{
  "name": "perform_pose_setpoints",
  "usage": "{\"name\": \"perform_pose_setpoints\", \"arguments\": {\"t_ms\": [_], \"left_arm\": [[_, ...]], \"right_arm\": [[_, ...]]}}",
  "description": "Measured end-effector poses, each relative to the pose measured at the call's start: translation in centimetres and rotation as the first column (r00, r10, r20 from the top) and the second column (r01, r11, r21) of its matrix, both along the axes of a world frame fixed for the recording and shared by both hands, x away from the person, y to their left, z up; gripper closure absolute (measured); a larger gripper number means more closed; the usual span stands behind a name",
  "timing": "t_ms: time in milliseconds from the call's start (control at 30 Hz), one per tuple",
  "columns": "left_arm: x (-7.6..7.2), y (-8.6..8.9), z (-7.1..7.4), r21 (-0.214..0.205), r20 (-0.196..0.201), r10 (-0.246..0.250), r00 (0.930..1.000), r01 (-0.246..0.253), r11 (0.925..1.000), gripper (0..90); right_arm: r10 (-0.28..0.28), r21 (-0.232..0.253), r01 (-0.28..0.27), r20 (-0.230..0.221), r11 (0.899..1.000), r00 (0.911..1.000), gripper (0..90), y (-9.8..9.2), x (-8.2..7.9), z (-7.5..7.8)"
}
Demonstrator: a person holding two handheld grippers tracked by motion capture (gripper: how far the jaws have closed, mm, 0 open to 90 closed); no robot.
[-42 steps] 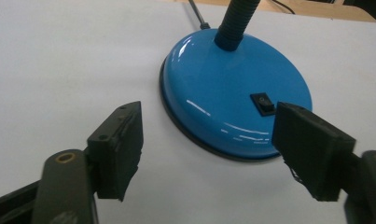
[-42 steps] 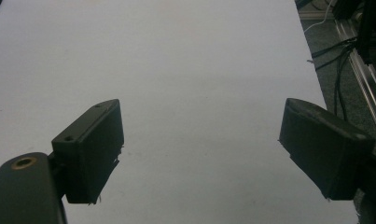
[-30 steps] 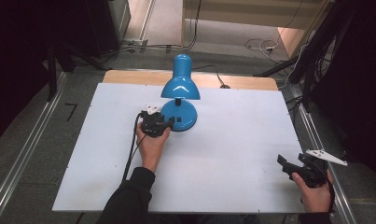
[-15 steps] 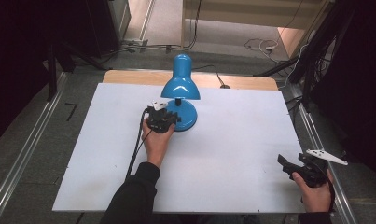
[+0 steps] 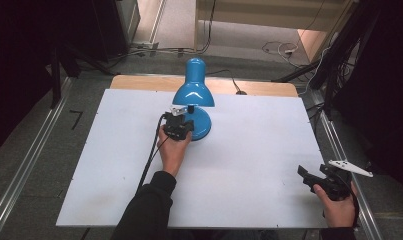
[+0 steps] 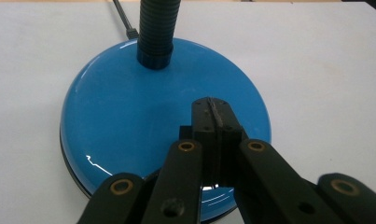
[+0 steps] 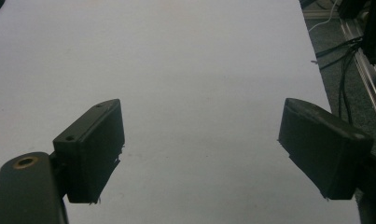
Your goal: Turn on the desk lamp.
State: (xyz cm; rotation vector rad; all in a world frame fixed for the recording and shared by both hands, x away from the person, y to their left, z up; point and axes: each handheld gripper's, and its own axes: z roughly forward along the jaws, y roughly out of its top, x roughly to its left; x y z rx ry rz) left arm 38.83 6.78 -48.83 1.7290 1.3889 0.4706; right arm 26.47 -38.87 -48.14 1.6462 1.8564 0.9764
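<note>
From the high view, a glossy blue desk lamp (image 5: 193, 102) with a bell-shaped shade and a round domed base stood on the far middle of a flat white rectangular table top (image 5: 249, 150), its shade leaning toward the far edge, where a strip of pale wood (image 5: 139, 82) showed. A thin dark cord (image 5: 228, 79) ran off behind it. The person's left hand (image 5: 173, 150), coming out of a dark sleeve, held the black left gripper (image 5: 179, 127) right at the near-left edge of the lamp's base, with a black cable (image 5: 150, 155) trailing back along the table toward the person. At the near right corner the right hand (image 5: 339, 207) held the black right gripper (image 5: 314, 177) just over the table's edge, well apart from the lamp, a pale three-cornered plate on top of it.

In the left gripper view, the two black jaws were pressed flat together, nothing between them, and their joined tip (image 6: 214, 116) lay over the near right part of the lamp's shiny blue base (image 6: 129, 121); whether it touched the surface could not be told. A black ribbed flexible neck (image 6: 156, 32) rose from the base's far side.

In the right gripper view, the right gripper (image 7: 199, 154) had its jaws wide apart, with only the bare white table top (image 7: 199, 70) between them. Dark cables (image 7: 344, 60) and a metal rail lay on the floor past the table's right edge.
</note>
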Motion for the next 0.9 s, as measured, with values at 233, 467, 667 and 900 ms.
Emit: {"name": "perform_pose_setpoints", "arguments": {"t_ms": [233,467,667,900], "left_arm": [[0.1,-0.3,-0.38,-0.006,-0.004,0.009,1.0,-0.009,0.9999,90.0],[0.06,-0.44,-0.5,-0.001,-0.007,0.009,0.9999,-0.009,1.0,90.0],[-0.05,-0.43,-0.49,0.001,-0.006,0.009,0.9999,-0.009,1.0,90.0],[-0.41,-0.11,-0.68,-0.014,0.007,0.017,0.9998,-0.017,0.9998,90.0]], "right_arm": [[0.002,0.001,-0.002,0.001,1.0,1.0,13.0,0.01,0.01,-0.01],[0.005,-0.001,-0.005,0.0,1.0,1.0,13.0,0.03,0.0,0.0],[0.004,-0.002,-0.004,-0.001,1.0,1.0,13.0,0.06,0.0,0.0],[0.005,-0.002,-0.005,-0.001,1.0,1.0,13.0,0.1,0.0,0.0]]}}
